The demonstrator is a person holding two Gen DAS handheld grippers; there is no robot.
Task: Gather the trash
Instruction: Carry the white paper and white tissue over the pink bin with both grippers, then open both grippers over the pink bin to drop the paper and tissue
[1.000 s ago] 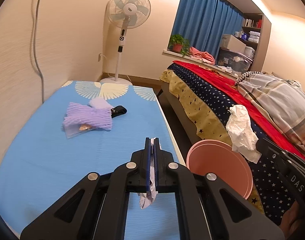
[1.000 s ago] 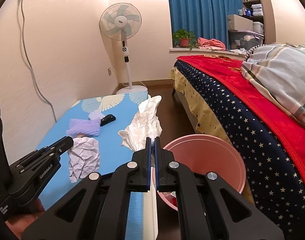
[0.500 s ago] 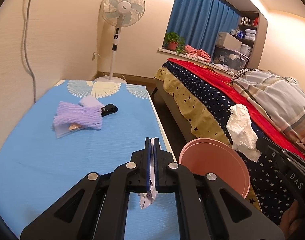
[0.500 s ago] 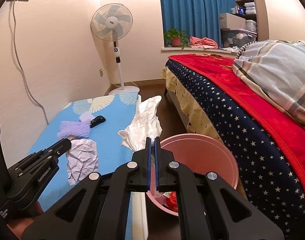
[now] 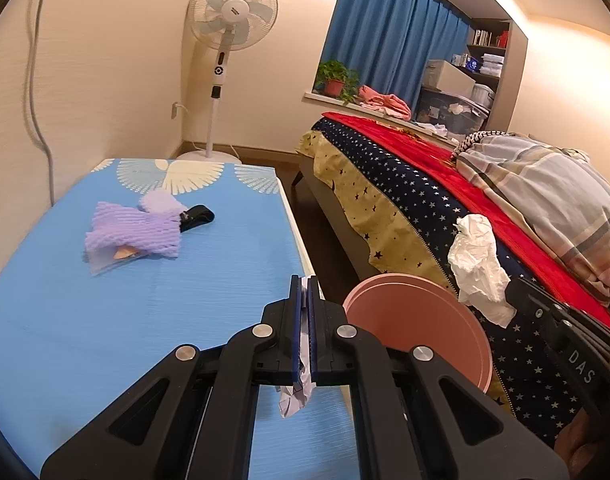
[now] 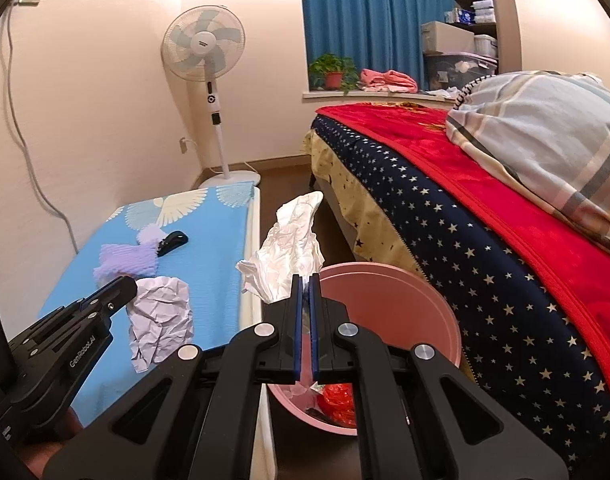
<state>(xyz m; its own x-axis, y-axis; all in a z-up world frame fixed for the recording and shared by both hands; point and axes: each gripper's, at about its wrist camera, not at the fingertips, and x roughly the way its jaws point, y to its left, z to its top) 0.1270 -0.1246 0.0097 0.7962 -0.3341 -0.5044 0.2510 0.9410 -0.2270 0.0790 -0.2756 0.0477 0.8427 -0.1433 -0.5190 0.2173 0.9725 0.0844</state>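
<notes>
Two hand-held grippers each carried trash. On the left, the left hand-held gripper (image 5: 303,328) was closed on a crumpled paper (image 6: 161,316) above the blue table (image 5: 105,320); the right hand-held gripper (image 6: 303,328) was closed on a white tissue (image 6: 289,252) beside the pink bin (image 6: 417,300). To do the step well, I judge each piece should be brought fully over the bin's opening before the jaws part, because light paper drifts. Only the right wrist view showed trash already inside the bin and the full size of the paper; the left view showed the tissue hanging before the bed (image 5: 405,200).
</notes>
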